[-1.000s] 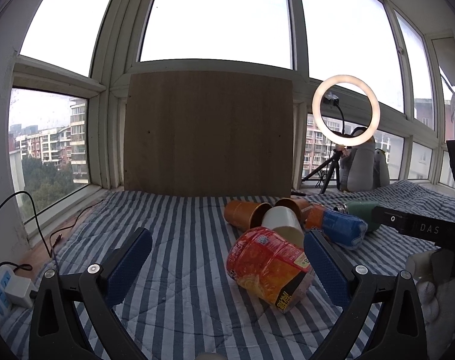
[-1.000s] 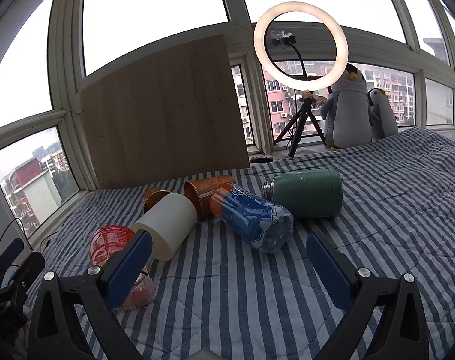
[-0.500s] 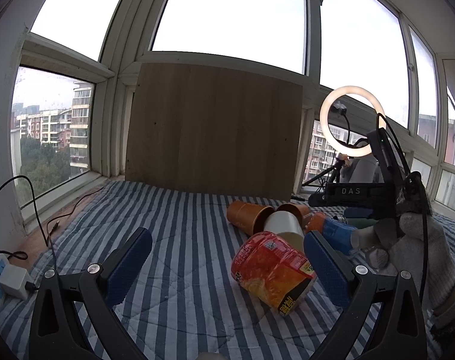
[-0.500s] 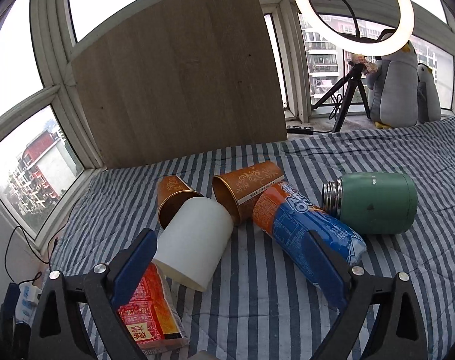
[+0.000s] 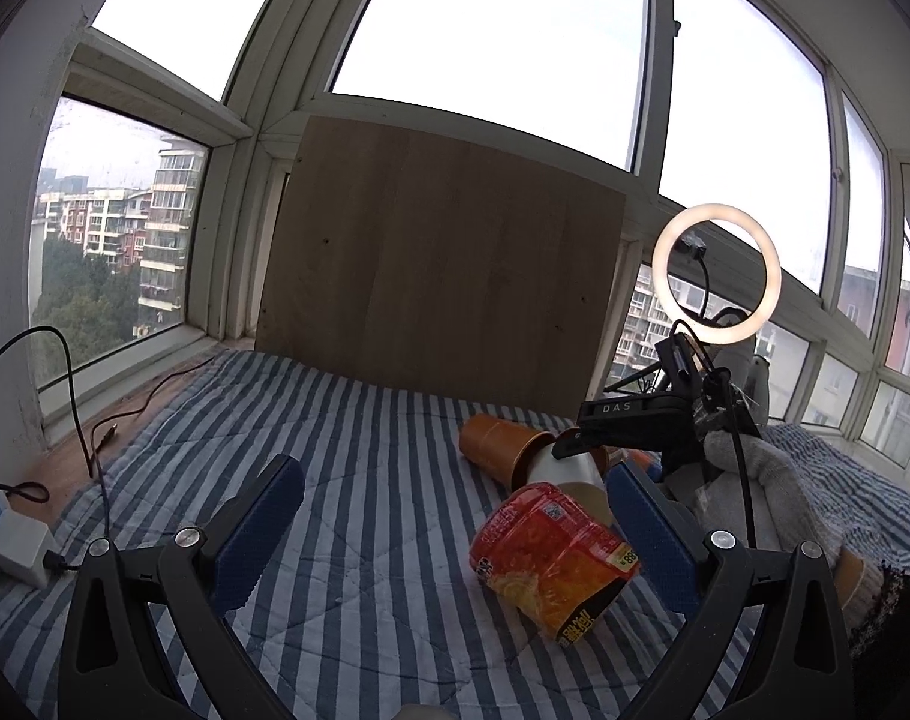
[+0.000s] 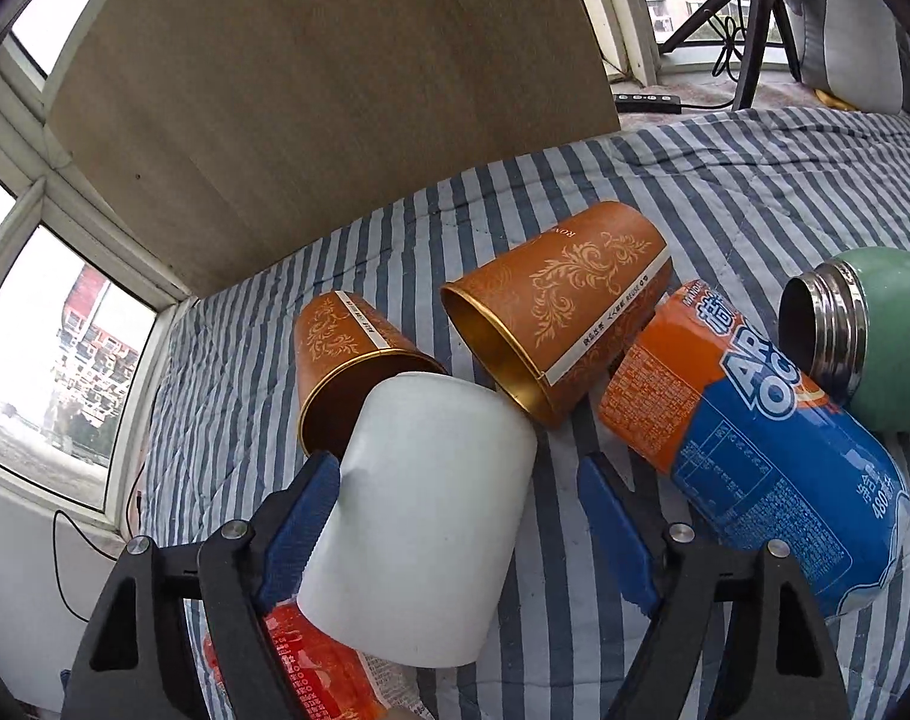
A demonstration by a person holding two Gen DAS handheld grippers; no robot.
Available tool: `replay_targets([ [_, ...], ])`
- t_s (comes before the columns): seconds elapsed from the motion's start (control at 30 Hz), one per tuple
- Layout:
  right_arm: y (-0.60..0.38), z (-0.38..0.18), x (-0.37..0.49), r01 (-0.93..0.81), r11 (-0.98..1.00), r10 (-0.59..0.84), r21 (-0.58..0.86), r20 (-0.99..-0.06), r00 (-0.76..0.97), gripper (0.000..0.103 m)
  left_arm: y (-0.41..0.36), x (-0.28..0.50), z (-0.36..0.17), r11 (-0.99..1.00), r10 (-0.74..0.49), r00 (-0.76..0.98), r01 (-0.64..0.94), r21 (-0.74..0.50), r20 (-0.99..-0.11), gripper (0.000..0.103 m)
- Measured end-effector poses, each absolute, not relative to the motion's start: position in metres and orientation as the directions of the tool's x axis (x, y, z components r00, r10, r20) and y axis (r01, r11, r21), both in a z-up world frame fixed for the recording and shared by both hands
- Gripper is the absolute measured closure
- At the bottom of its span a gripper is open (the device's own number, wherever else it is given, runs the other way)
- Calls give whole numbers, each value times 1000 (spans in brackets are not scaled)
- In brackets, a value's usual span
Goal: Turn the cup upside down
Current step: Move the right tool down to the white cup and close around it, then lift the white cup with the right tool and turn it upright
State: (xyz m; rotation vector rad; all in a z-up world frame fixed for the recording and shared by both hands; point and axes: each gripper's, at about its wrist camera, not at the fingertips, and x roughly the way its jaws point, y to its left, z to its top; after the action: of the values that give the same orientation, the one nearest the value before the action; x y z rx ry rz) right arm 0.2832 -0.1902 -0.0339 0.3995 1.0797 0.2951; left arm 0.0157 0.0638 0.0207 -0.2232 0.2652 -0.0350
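Surface: a blue-and-white striped quilt [image 5: 359,480] covers the whole work area, with loose things lying on their sides.
Nearest things: a red-orange snack packet [image 5: 550,558] lies just in front of the white cup [image 6: 419,516]; in the right wrist view the packet shows under the cup's near end.
Task's thing: the white cup lies on its side, its far end against the mouth of a small brown cup [image 6: 341,354].
Further: a larger brown cup [image 6: 550,306], a blue-and-orange bottle [image 6: 754,438] and a green flask [image 6: 874,336] lie in a row to the right, close together.
Room: a wooden board [image 5: 443,276] leans on the windows behind; a ring light [image 5: 717,270] stands far right.
Open room: bare quilt to the left of the pile; a cable [image 5: 71,384] and a white plug [image 5: 17,546] sit at the left edge.
Right gripper [image 6: 460,516]: wide open, straddling the white cup; the left pad touches or nearly touches its side, the right pad stands clear.
Left gripper [image 5: 455,534]: wide open, holding nothing, above bare quilt.
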Motion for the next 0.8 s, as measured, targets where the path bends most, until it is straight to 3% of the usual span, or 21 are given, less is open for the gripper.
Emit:
replay_targets([
  [0.33, -175, -53, 292, -16, 826, 528, 564, -762, 376, 24, 65, 14, 21, 974, -58, 968, 1, -227, -245, 0],
  [0.4, -175, -57, 291, -9, 796, 566, 605, -738, 367, 30, 65, 15, 21, 974, -57, 968, 0, -226, -246, 0],
  [0.8, -216, -36, 269, 43, 768, 542, 639, -684, 488, 31, 63, 19, 18, 979, -40, 966, -13, -204, -255, 0],
])
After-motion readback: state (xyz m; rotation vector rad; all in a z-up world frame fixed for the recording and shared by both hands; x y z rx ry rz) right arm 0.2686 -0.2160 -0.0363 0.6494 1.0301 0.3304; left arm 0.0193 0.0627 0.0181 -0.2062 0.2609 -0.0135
